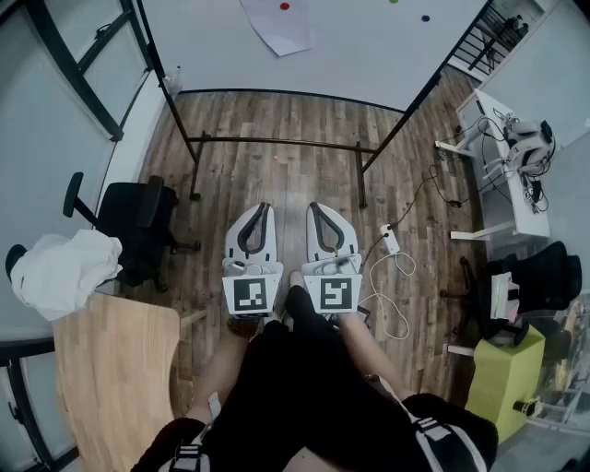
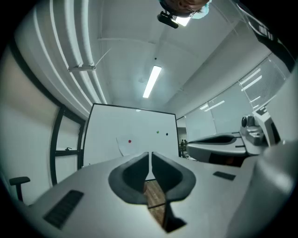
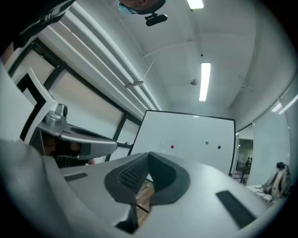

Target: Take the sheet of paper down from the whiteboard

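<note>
Wood-plank floor (image 1: 277,129); whiteboard (image 1: 369,55) ahead, paper sheet (image 1: 277,29) under red magnet (image 1: 284,6).

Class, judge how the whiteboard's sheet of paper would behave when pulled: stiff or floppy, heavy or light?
Probably floppy: the sheet of paper curls at its lower edge. Likely light: one red magnet seems to hold it.

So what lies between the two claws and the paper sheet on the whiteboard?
In the head view, only bare wood-plank floor and the whiteboard stand's black metal crossbar lie between the left claw, right claw and the white paper sheet.
</note>
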`<state>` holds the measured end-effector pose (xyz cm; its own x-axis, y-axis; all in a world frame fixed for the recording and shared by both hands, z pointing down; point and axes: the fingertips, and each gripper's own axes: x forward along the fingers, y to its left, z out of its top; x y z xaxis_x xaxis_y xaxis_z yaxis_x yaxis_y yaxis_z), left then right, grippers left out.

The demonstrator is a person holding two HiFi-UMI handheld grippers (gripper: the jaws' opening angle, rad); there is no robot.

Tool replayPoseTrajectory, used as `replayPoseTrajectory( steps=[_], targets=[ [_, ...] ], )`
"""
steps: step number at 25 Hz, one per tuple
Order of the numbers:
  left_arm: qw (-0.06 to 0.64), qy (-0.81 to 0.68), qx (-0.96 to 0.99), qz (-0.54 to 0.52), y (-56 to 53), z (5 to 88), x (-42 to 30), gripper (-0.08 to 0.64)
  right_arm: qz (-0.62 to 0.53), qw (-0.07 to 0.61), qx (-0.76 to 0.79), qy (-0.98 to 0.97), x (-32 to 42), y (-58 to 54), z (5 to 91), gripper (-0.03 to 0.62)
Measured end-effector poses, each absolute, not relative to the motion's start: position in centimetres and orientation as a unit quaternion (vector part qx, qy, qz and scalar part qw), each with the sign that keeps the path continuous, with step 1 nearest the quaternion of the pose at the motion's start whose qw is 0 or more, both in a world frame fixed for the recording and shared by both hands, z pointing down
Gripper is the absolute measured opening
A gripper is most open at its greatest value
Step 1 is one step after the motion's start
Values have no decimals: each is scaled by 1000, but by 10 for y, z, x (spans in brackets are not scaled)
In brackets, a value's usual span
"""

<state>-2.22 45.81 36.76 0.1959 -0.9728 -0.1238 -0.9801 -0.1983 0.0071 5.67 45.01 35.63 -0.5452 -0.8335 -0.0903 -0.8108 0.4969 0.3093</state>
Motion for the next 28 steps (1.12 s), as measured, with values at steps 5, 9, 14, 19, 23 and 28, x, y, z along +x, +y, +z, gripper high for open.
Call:
replayPoseTrajectory(
  steps=[5, 9, 14, 19, 23, 28],
  targets=[
    [37, 630, -774, 55, 431, 368, -9, 26, -139, 15, 461, -876, 68, 425, 358, -2],
    [38, 629, -775, 46, 405, 368, 5, 26, -133, 21, 456, -879, 80, 396, 361, -2],
    [38, 630, -775, 38, 366, 367, 19, 23, -132, -13, 459, -879, 92, 357, 351, -2],
    [42, 633, -773, 22, 328, 368, 36, 15, -121, -23, 448, -886, 108, 321, 354, -2],
    [25, 627, -778, 21, 306, 371, 59, 12, -108, -40, 443, -889, 131, 304, 361, -2],
    [18, 624, -781, 16, 289, 382, 71, 12, -105, -37, 437, -892, 142, 281, 374, -2]
  ],
)
